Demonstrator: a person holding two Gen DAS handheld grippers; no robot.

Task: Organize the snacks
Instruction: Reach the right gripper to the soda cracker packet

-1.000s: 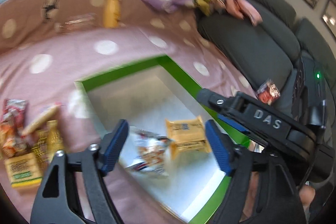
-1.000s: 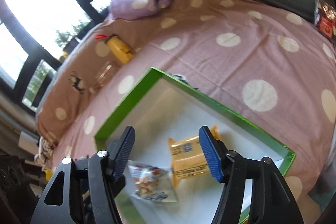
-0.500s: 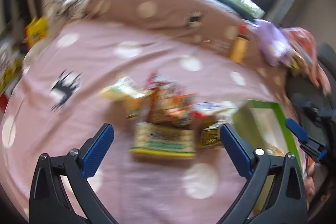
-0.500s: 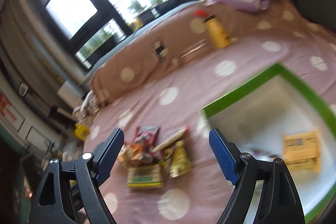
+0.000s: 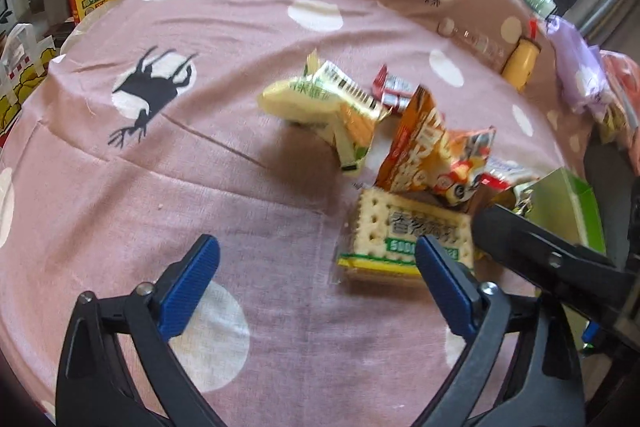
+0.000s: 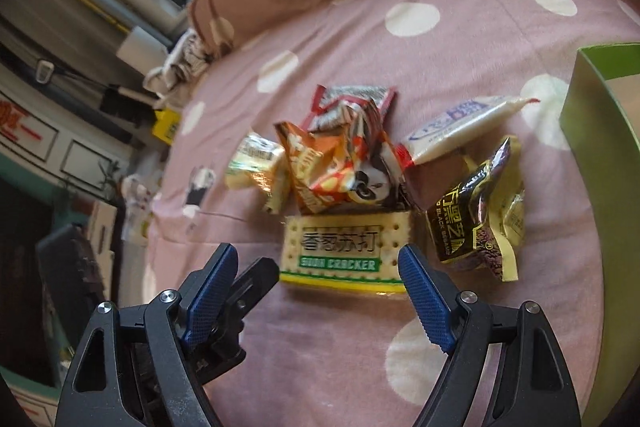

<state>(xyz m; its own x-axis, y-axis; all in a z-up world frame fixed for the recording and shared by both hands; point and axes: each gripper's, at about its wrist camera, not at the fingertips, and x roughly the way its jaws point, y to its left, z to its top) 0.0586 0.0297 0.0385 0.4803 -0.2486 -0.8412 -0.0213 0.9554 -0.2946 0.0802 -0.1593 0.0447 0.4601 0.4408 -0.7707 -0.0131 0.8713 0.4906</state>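
Right wrist view: the pack lettered "SODA CRACKER" (image 6: 344, 253) lies on the dotted cloth just ahead of the right tongs (image 6: 316, 291), spread and empty. Beside it a dark packet (image 6: 476, 223) reads "BLACK SESAME"; the green box (image 6: 592, 123) is cut off. Left tongs (image 5: 316, 283) are closing, nothing between.

On the bedspread (image 6: 460, 75) lie 6 snack packets in a loose heap: 1 soda cracker pack (image 6: 344, 251), 1 orange crisp bag (image 6: 328, 167), 1 red wrapper (image 6: 352, 99), 1 pale green-and-cream packet (image 6: 256, 163), 1 white sachet (image 6: 460, 127) and 1 black sesame bag (image 6: 476, 211). Also: 1 green box (image 6: 600, 99), 1 yellow bottle (image 5: 520, 63), 1 clear bottle (image 5: 476, 41).
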